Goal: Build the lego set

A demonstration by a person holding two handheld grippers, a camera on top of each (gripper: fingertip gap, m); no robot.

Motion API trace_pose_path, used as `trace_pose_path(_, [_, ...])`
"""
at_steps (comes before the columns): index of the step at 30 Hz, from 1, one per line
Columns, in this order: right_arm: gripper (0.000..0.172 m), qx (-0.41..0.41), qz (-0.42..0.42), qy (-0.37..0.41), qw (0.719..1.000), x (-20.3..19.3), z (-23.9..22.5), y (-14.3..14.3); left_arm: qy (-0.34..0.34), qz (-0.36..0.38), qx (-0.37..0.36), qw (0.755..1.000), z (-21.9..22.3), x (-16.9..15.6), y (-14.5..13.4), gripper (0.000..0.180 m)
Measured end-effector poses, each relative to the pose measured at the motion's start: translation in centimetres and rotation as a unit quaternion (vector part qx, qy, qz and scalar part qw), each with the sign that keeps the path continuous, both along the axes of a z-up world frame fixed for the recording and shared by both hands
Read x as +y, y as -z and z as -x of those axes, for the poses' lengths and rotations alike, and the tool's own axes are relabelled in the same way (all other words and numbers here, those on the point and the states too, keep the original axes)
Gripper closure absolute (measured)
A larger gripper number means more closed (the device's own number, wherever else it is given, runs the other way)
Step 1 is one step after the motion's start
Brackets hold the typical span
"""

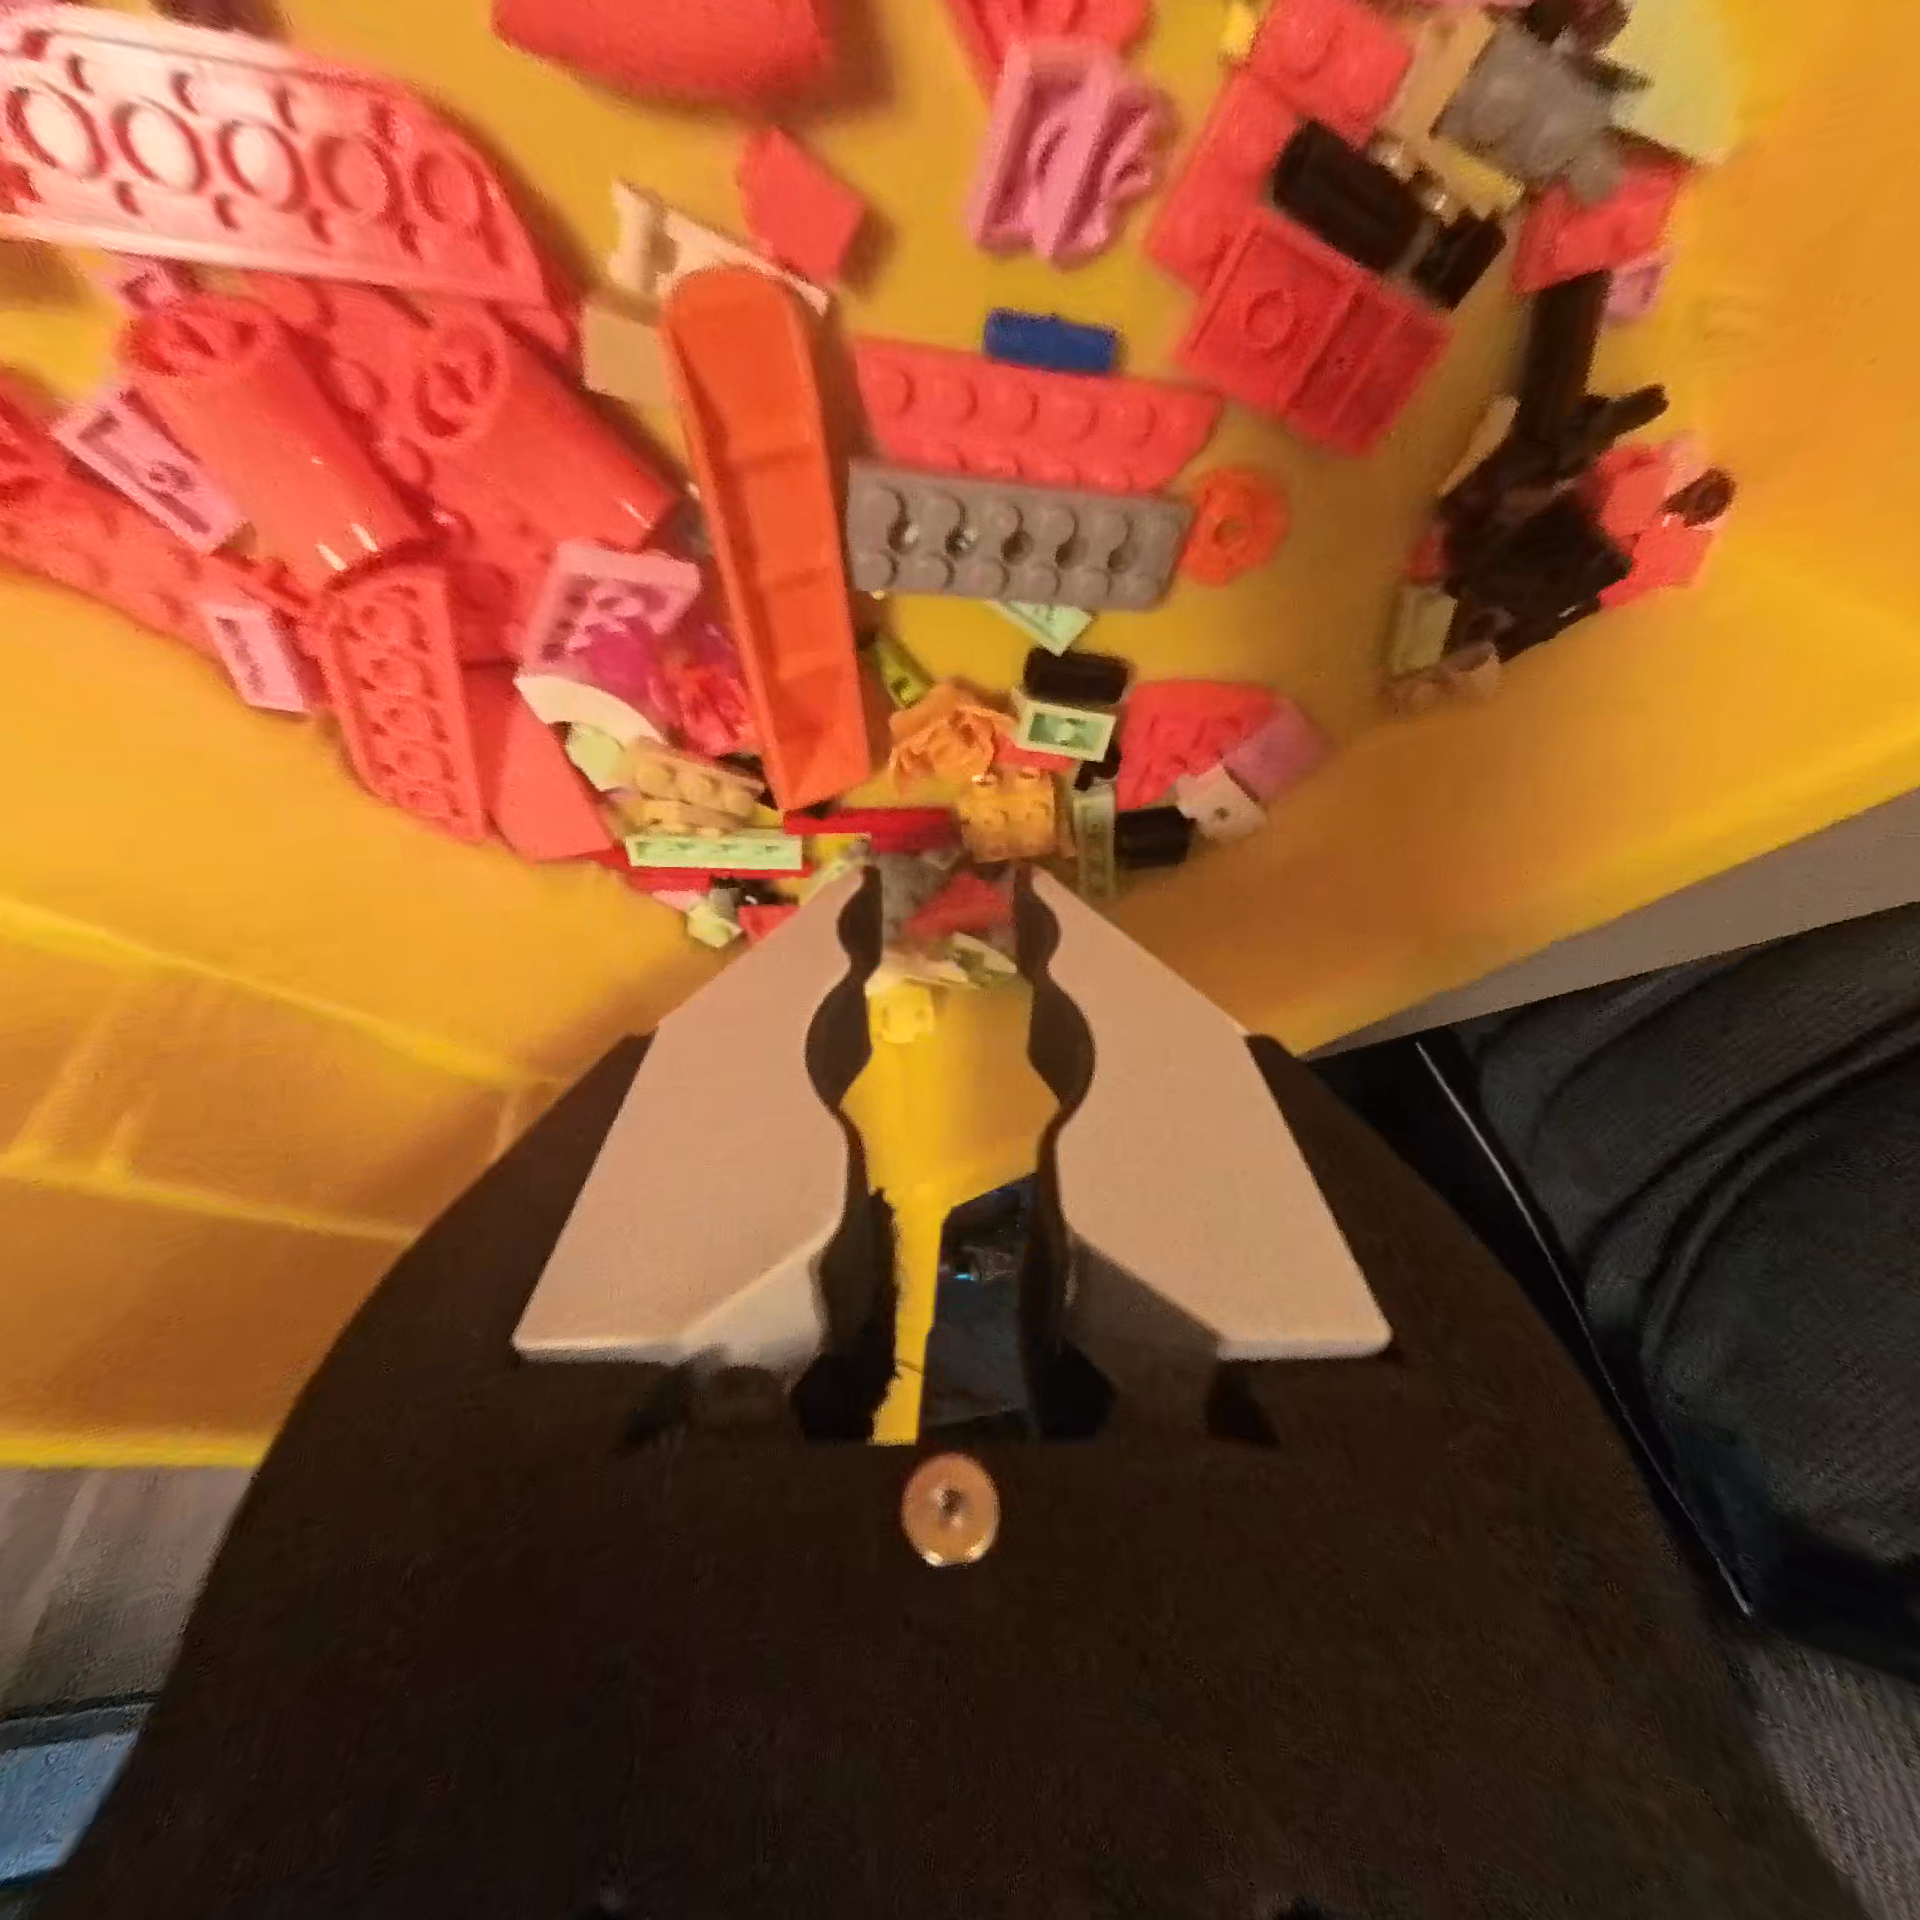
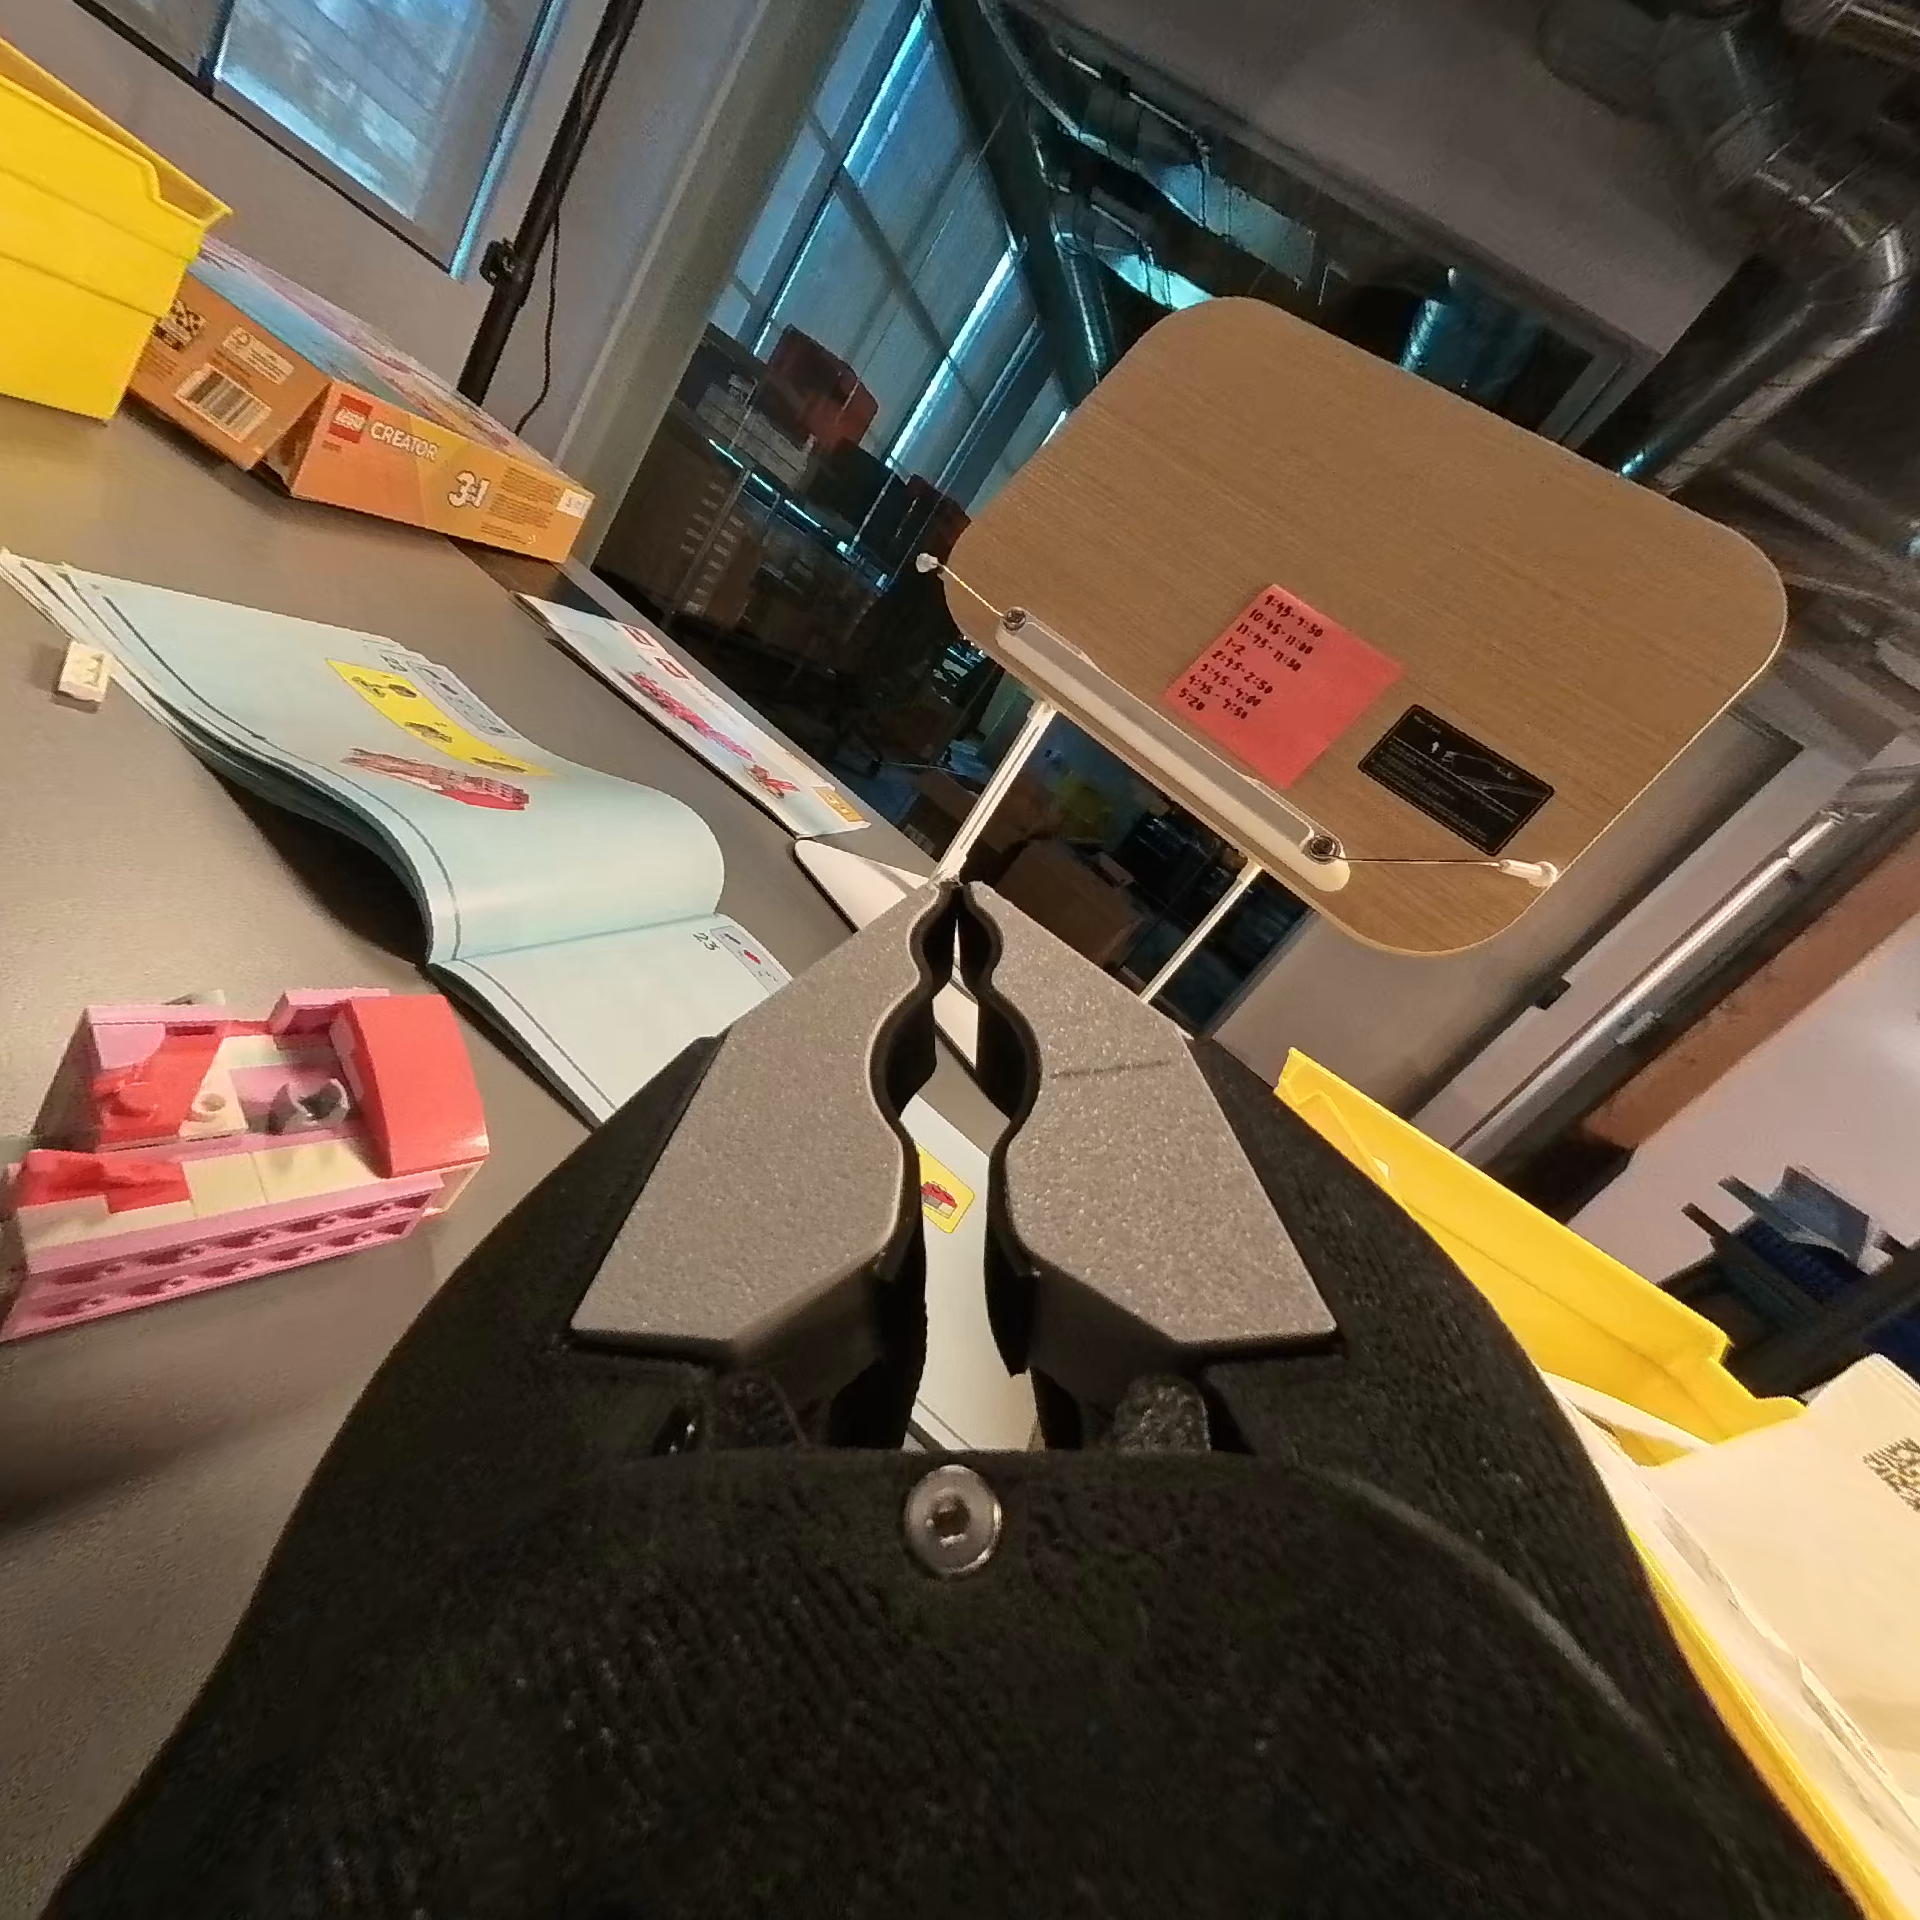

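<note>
The left gripper (image 1: 948,894) points down into a yellow bin (image 1: 260,935), its jaws spread over a heap of small toy bricks (image 1: 940,914); whether the pads press any brick cannot be told. The bricks look light, hard and smooth, so flat sides probably give the best hold. The right gripper (image 2: 958,891) has its jaws pressed together with nothing between them, above the table (image 2: 187,894), with an open booklet (image 2: 499,831) to the left of the jaws.

grey table (image 2: 156,904) | on it: open booklet (image 2: 499,831), orange box (image 2: 395,457), pink-red brick build (image 2: 239,1143)

Grey table (image 2: 156,883), tall windows (image 2: 914,260), metal ducts (image 2: 1818,156) overhead, wooden board (image 2: 1403,499) on stand.
</note>
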State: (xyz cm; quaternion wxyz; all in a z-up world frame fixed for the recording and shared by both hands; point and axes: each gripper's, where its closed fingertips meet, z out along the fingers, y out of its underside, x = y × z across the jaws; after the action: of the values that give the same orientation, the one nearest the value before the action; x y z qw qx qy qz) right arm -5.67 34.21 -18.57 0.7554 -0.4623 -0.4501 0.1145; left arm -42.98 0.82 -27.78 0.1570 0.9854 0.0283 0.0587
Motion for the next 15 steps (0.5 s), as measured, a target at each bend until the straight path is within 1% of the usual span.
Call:
trace_pose_path(5, [0.172,-0.001,-0.001,-0.003,1.0,-0.1,0.07,0.0,-0.008,-0.006,0.0,1.0,-0.07,-0.2,0.79,0.157])
trace_pose_path(15, [0.172,0.004,-0.005,0.0,1.0,-0.15,-0.11,-0.23,-0.018,-0.026,-0.007,0.999,-0.12,-0.05,0.8,0.16])
